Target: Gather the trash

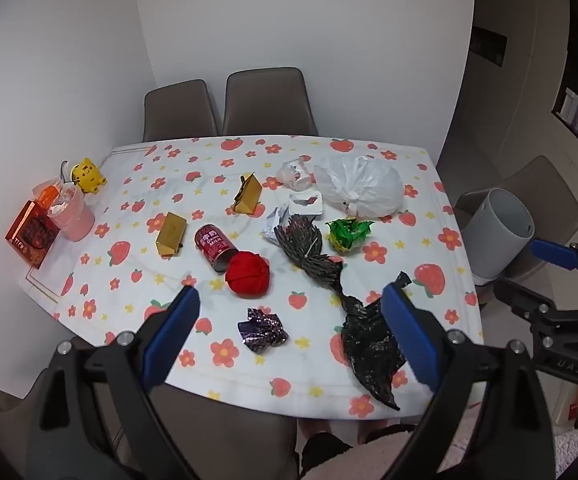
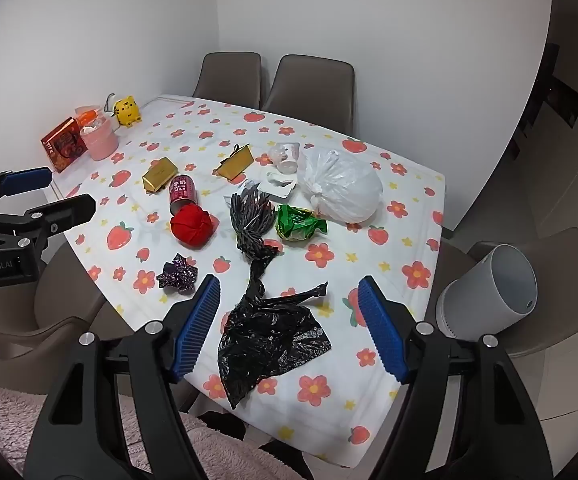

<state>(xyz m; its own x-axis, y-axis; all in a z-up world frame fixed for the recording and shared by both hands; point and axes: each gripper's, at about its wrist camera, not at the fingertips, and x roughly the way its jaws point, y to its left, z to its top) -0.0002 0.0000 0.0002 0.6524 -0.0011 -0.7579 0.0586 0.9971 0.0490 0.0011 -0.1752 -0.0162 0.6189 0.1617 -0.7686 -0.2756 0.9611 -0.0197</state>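
Note:
Trash lies scattered on a flower-print table [image 1: 129, 208]. A crumpled black plastic bag [image 2: 269, 340] sits at the near edge, below and between the fingers of my right gripper [image 2: 289, 281], which hangs open and empty above it. My left gripper [image 1: 289, 292] is also open and empty, hovering over a purple foil wrapper [image 1: 263, 330] and a red crumpled ball [image 1: 247, 272]. Farther back are a red can [image 1: 213, 246] on its side, a dark shredded bundle [image 1: 305, 240], a green wrapper [image 1: 347, 234] and a tied white bag [image 1: 361, 186].
A grey bin [image 2: 489, 292] rests tilted on a chair at the table's right. Two gold boxes [image 1: 171, 234], a pink cup [image 1: 75, 216], a red box [image 1: 31, 236] and a yellow toy [image 1: 87, 176] stand left. Two chairs [image 1: 265, 100] line the far side.

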